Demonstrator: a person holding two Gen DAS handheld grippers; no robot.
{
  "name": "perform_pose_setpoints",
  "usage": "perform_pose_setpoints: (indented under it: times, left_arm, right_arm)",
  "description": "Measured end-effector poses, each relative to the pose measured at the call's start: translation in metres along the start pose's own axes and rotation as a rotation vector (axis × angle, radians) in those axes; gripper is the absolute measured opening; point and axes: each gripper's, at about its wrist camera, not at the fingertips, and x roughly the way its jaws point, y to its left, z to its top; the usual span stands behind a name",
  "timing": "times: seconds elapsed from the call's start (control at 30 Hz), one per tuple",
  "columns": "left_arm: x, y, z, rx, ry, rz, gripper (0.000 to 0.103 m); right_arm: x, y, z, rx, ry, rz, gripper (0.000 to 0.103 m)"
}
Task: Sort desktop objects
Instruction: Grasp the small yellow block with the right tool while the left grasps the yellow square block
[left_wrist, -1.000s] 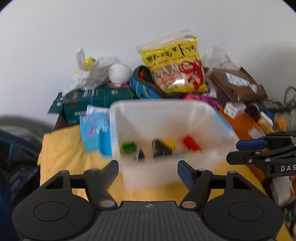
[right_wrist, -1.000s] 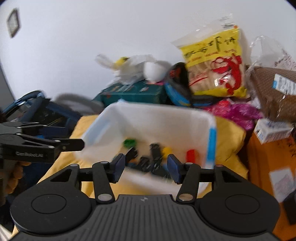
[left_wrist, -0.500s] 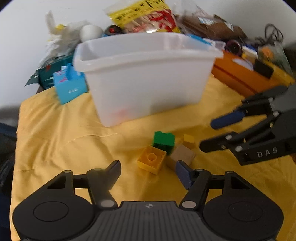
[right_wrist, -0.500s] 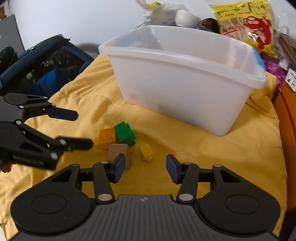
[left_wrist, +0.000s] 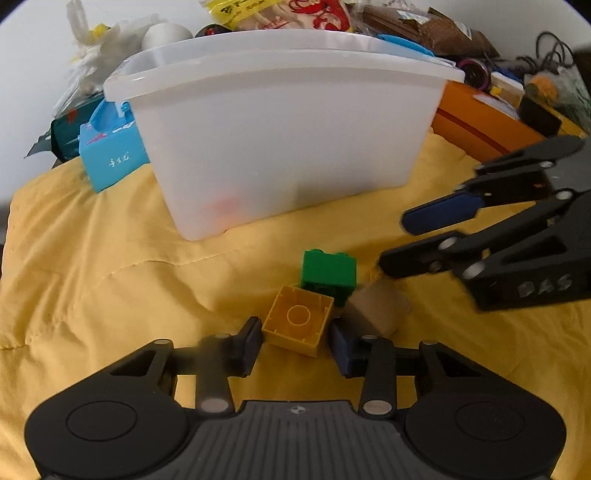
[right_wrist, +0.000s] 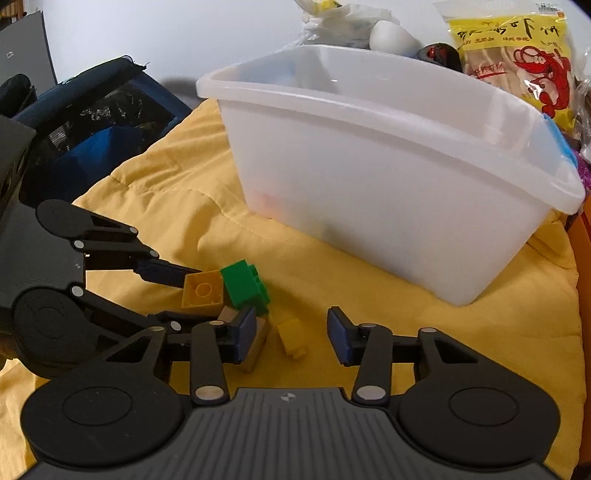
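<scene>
Yellow cloth at the bin's (left_wrist: 280, 147) 6 o'clock held four unsorted blocks. Left claw (left_wrist: 295, 341) was closing around the yellow brick (left_wrist: 297, 319); right claw (right_wrist: 291, 334) closing around the small yellow block (right_wrist: 291, 338), neither gripped.

A rumpled yellow cloth (left_wrist: 110, 266) covers the tabletop. On it stands a translucent white plastic tub (left_wrist: 288, 140), with a light blue box (left_wrist: 110, 158) just beside its left end. In front of the tub lie a green brick (left_wrist: 328, 271), a large yellow brick (left_wrist: 297, 319), a tan block (left_wrist: 376, 306) and a small yellow brick (right_wrist: 291, 338), close together.
</scene>
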Motion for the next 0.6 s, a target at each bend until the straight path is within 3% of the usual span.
perform_pose_setpoints:
  times: [0.13,0.3,0.43,0.6]
  left_arm:
    - [-0.002,0.000,-0.003,0.009,-0.006,-0.005,0.044]
    - [-0.002,-0.001,-0.001,0.019,-0.005,-0.001,0.041]
    - [-0.003,0.000,-0.002,0.026,-0.016,-0.005,0.040]
    - [-0.018,0.001,-0.004,0.027,-0.037,-0.007,0.040]
  right_arm:
    - [-0.013,-0.013,-0.010,0.056,-0.038,-0.005,0.042]
    - [-0.001,-0.004,-0.017,-0.012,0.007,0.015,0.036]
    - [0.014,0.012,-0.012,-0.088,0.026,-0.002,0.022]
    - [0.014,0.009,-0.013,-0.046,0.029,0.031,0.020]
